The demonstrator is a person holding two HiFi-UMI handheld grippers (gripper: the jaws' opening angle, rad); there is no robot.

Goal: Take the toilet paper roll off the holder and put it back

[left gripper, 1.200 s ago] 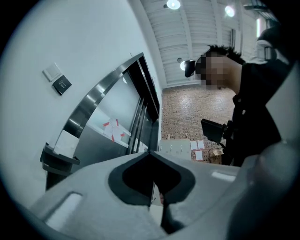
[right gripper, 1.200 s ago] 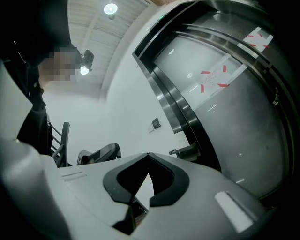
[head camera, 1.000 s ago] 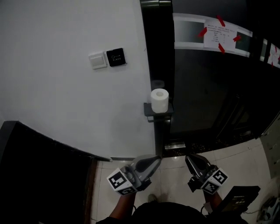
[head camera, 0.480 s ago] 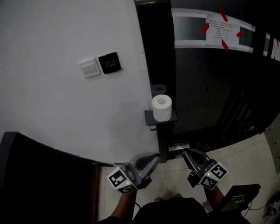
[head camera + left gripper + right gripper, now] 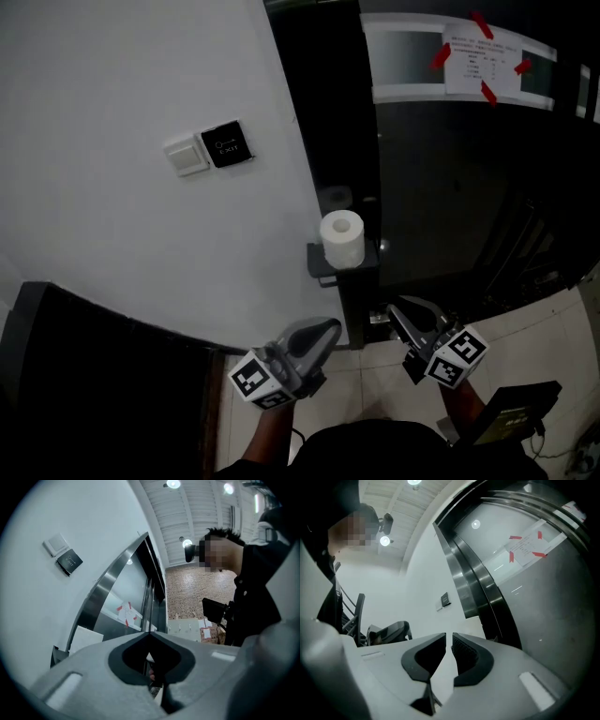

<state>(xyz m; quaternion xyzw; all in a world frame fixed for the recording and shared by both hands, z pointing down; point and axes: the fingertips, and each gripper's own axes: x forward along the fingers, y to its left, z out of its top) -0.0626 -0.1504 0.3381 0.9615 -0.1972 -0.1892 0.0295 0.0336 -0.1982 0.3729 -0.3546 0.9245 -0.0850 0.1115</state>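
Your left gripper [image 5: 326, 330] sits nearest you at the lower centre of the head view. Its jaws are clenched tip to tip with nothing gripped between them. Your right gripper [image 5: 397, 313] is beside it, level with it and apart from it. Its jaws are opening, a thin slit shows between the pads, and nothing is in that slit. Both grippers hang over the pale tiled floor [image 5: 525, 342] and point forward at the foot of the dark post [image 5: 356, 305]. The toilet paper roll [image 5: 342, 240] is ahead of and above both grippers, well apart from each, and roughly in line with the gap between them. It stands upright, core hole facing up, on the holder [image 5: 317, 262], a small dark shelf fixed where the post meets the edge of the white wall [image 5: 122, 244]. Neither gripper touches the roll or the holder. Further up the wall, to the left of the roll, a white switch plate [image 5: 186, 157] sits just beside a black button panel [image 5: 224, 145]. Farthest away, at the upper right, a paper notice [image 5: 480, 66] is taped with red strips to the dark door.
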